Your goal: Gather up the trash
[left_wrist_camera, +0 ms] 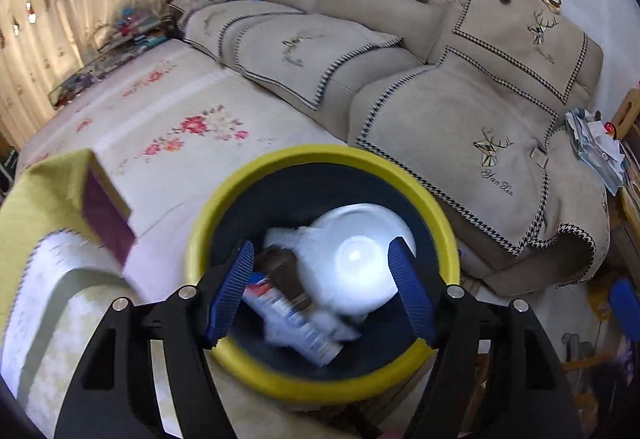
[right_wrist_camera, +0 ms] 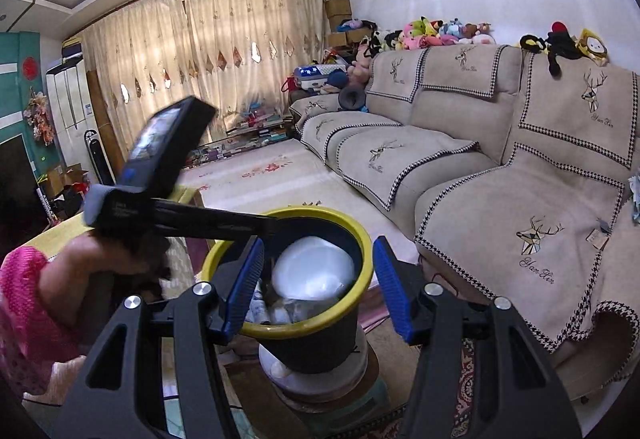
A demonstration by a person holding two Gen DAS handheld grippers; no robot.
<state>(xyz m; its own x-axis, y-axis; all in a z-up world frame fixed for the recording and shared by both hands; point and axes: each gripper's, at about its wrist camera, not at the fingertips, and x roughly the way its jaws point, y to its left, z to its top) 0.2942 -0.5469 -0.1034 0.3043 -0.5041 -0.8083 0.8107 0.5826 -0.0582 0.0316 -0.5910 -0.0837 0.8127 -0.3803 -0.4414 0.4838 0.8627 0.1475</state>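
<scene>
A dark trash bin with a yellow rim (left_wrist_camera: 436, 207) stands below my left gripper (left_wrist_camera: 324, 291), which is open and empty right above the bin's mouth. Inside lie a white bowl (left_wrist_camera: 356, 259), a crumpled blue-and-white wrapper (left_wrist_camera: 296, 327) and a brown piece (left_wrist_camera: 284, 271). In the right wrist view the same bin (right_wrist_camera: 320, 343) sits on a white container, with the white bowl (right_wrist_camera: 312, 271) on top of the trash. My right gripper (right_wrist_camera: 320, 279) is open and empty just in front of the bin. The left gripper's body (right_wrist_camera: 168, 215) reaches over the bin's far-left rim.
A beige sofa (right_wrist_camera: 480, 167) with deer-print covers runs along the right, plush toys (right_wrist_camera: 432, 31) on its back. A yellow-clothed table (left_wrist_camera: 36, 199) stands left of the bin. A floral rug (left_wrist_camera: 180, 135) covers the floor beyond. Curtains (right_wrist_camera: 200, 51) hang behind.
</scene>
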